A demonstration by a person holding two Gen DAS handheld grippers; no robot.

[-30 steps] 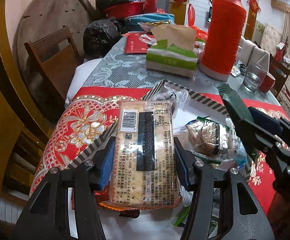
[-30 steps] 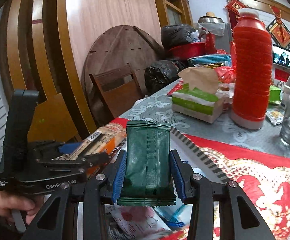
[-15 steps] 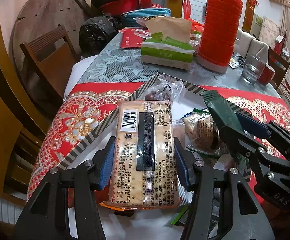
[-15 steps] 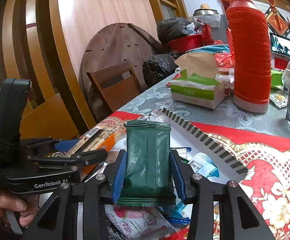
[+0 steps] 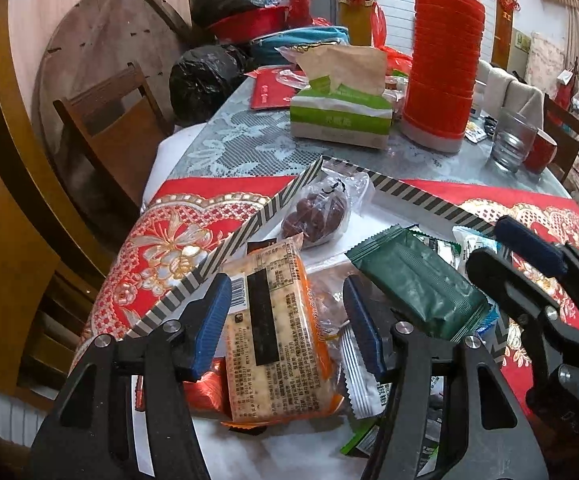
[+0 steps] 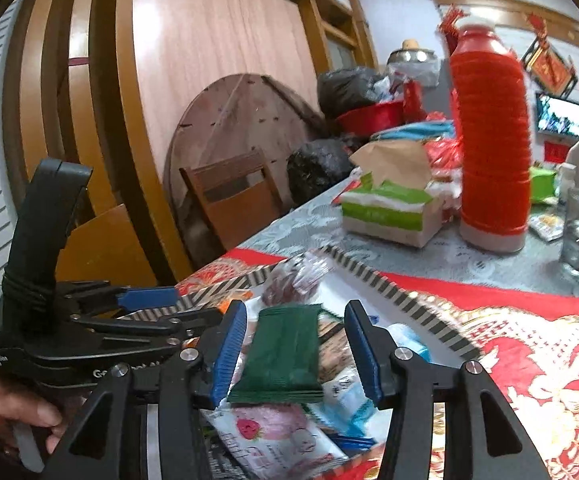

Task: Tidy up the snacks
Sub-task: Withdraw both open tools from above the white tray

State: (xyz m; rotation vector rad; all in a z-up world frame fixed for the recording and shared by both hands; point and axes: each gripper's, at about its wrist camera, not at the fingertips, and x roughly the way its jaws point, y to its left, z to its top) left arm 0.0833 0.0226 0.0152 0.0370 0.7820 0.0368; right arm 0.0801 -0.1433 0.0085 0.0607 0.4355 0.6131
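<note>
Two snack packs let go over the striped tray (image 5: 417, 196)
My left tongs (image 5: 287, 326) and right tongs (image 6: 295, 354) are opening; the cracker pack (image 5: 277, 336) may slide off its pile

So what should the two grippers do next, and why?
Probably lift both clear. The left gripper is opening, and the cracker pack lies loose in the striped tray. The right gripper is opening too, and the green packet rests on the snacks.

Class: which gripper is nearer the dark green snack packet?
Right. The right gripper is opening, the dark green snack packet between its jaws; the left gripper, also opening, straddles the cracker pack alongside.
</note>
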